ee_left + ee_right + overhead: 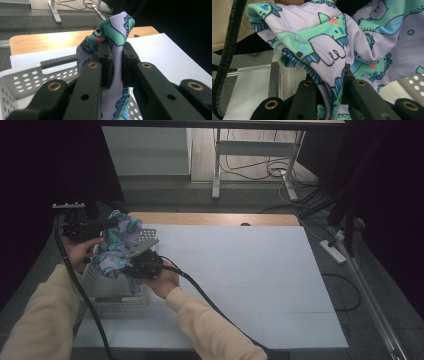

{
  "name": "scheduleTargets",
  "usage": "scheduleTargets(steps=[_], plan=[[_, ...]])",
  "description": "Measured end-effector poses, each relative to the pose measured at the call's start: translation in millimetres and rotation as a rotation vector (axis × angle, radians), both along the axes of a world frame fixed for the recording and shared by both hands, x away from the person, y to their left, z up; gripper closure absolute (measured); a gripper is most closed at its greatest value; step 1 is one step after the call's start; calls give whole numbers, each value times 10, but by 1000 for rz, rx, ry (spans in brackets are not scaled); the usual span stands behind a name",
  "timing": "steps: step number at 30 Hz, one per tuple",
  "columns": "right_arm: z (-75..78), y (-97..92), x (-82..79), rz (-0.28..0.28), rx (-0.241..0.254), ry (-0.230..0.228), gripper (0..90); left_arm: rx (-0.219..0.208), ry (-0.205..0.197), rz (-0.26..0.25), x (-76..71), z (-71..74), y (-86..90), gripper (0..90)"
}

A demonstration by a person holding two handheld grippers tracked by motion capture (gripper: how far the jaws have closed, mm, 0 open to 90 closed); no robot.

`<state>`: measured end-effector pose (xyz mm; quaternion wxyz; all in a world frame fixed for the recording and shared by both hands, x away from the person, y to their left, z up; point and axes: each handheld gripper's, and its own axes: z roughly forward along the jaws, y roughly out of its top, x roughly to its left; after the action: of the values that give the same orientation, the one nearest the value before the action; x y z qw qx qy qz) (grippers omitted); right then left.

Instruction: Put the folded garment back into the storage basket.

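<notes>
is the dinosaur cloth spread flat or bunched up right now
Bunched up. The dinosaur-print cloth hangs crumpled over the white basket, pinched between the left gripper and the right gripper, with folds showing.

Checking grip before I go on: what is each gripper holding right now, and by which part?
Both hold the dinosaur-print cloth above the white basket. The left gripper pinches a bunched fold near its top; the right gripper clamps a stitched edge lower down.

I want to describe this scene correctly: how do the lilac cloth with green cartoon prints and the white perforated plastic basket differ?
The lilac cloth with green cartoon prints is soft and crumpled; the white perforated plastic basket is rigid and boxy. The cloth hangs lifted, pinched by the left gripper and right gripper; the basket rests on the table. The cloth is colourful, the basket plain. Both are at the table's left side.
</notes>
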<state>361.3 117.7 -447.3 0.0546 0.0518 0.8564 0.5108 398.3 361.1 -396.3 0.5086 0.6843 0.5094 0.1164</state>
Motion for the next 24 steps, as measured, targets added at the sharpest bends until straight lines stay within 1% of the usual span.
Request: scheduleTargets(steps=[13, 19, 24], plan=[[-119, 54, 0, 5, -17, 22, 804, 3, 27, 2, 28, -129, 16, 807], [-156, 29, -2, -1, -20, 27, 804, 3, 37, -10, 71, -157, -41, 807], [-183, -18, -4, -11, -19, 30, 804, 12, 41, -28, 119, -173, -128, 807]])
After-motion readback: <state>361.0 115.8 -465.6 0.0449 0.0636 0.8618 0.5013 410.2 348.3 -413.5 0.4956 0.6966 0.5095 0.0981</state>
